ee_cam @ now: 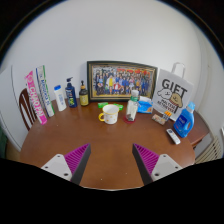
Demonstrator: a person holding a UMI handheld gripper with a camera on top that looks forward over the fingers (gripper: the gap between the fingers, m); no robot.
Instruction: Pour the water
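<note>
I am holding my gripper [110,160] wide open over the near part of the table [100,150], and it is gripping nothing; its two pads [77,158] are standing well apart with bare wood between them.

Beyond the fingers, near the middle of the table, a mug [109,114] is standing upright, and just beside it on the right a clear bottle [132,106] with a coloured cap is standing too. I am judging these two to be the things for pouring water, though I cannot tell whether the bottle is holding any.

The risks I am weighing: the bottle and mug are standing close together, so one finger may be knocking the mug while I am closing on the bottle. The bottle looks tall and slim, so a high or off-centre grip may be tipping it. Poured too fast, water may be running toward the photo frame [121,80] behind.

Counting, near to far: one mug, one clear bottle, some small items to the right that I cannot make out, and one blue bottle [185,120] at the right end. On the left I am counting about three upright bottles [66,95] and one tall box [38,95] leaning by the wall. At the back, one frame and one gift bag [172,92].
</note>
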